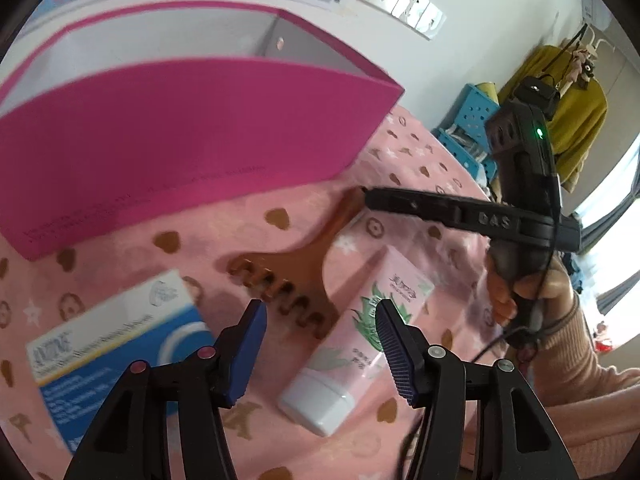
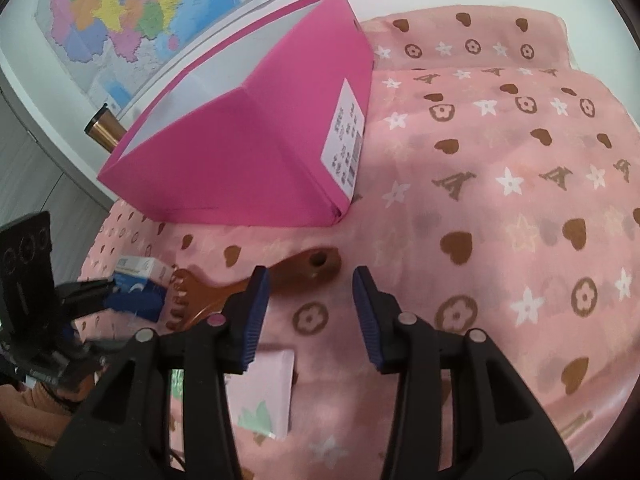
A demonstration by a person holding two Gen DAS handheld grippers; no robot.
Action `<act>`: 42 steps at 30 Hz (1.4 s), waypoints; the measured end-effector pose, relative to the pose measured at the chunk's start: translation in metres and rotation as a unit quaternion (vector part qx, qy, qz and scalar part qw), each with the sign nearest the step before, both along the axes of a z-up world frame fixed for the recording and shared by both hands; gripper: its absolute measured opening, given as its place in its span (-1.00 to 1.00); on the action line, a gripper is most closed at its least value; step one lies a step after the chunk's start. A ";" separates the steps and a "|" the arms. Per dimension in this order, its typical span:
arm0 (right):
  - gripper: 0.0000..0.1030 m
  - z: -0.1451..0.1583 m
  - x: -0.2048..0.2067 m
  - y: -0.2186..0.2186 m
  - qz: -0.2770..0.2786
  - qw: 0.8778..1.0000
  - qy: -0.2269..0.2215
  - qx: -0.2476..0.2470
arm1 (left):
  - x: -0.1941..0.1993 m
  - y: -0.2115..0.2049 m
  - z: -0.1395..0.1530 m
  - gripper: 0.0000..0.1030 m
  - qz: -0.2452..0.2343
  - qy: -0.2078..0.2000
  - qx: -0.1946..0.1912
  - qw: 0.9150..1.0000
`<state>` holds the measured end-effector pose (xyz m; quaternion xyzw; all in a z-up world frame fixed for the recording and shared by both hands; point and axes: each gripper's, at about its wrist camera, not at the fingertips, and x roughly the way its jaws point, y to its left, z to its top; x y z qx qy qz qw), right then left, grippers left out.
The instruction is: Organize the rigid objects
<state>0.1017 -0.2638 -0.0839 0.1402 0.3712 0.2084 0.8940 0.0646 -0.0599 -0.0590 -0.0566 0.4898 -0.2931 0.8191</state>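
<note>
A brown wooden comb (image 1: 296, 268) lies on the pink patterned cloth (image 1: 416, 160), teeth toward me; in the right wrist view the comb (image 2: 248, 284) shows its handle with a hole. A pink tube (image 1: 356, 340) with a white cap lies beside it, also in the right wrist view (image 2: 264, 392). A blue and white box (image 1: 112, 352) lies at left, also seen in the right wrist view (image 2: 138, 284). An open pink box (image 1: 180, 128) stands behind, also in the right wrist view (image 2: 256, 132). My left gripper (image 1: 320, 316) is open above the comb's teeth. My right gripper (image 2: 310, 300) is open near the comb's handle, seen from the left wrist view (image 1: 440, 208).
A map (image 2: 128, 12) hangs on the wall behind the pink box. A brown cylinder (image 2: 102, 128) pokes out beside the box. Blue crates (image 1: 472, 128) and a yellow garment (image 1: 568, 112) stand at the right. The pink cloth (image 2: 500, 200) stretches right.
</note>
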 end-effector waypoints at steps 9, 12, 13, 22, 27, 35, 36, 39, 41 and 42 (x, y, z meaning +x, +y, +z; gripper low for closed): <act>-0.08 -0.006 0.008 0.011 0.013 1.000 -0.009 0.003 | 0.005 -0.007 -0.003 0.12 0.010 0.003 0.013 1.000; -0.08 -0.008 0.006 0.007 0.015 1.000 -0.009 0.018 | 0.006 -0.006 -0.002 0.12 0.011 0.001 0.016 1.000; -0.07 -0.009 0.005 0.005 0.016 0.999 -0.009 0.027 | 0.006 -0.006 -0.002 0.12 0.011 0.001 0.017 1.000; -0.01 0.000 -0.006 -0.012 0.040 0.992 -0.044 0.113 | 0.009 -0.003 -0.004 0.12 0.022 -0.003 0.035 0.999; -0.01 0.004 -0.007 -0.010 0.045 0.991 -0.048 0.116 | 0.010 -0.005 -0.005 -0.04 0.031 -0.011 0.053 0.998; -0.01 0.008 -0.010 -0.014 0.047 0.989 -0.057 0.128 | 0.014 0.000 -0.008 -0.40 0.048 -0.014 0.068 0.996; -0.01 0.009 -0.010 -0.013 0.047 0.989 -0.057 0.126 | 0.014 0.000 -0.008 -0.41 0.048 -0.015 0.067 0.996; -0.01 0.007 -0.007 -0.012 0.041 0.991 -0.047 0.114 | 0.013 -0.001 -0.008 -0.41 0.050 -0.021 0.072 0.996; -0.01 0.005 -0.006 -0.012 0.041 0.992 -0.044 0.114 | 0.013 -0.001 -0.007 -0.41 0.049 -0.025 0.074 0.996; -0.01 0.004 -0.006 -0.013 0.042 0.992 -0.042 0.114 | 0.012 -0.001 -0.007 -0.41 0.048 -0.026 0.075 0.996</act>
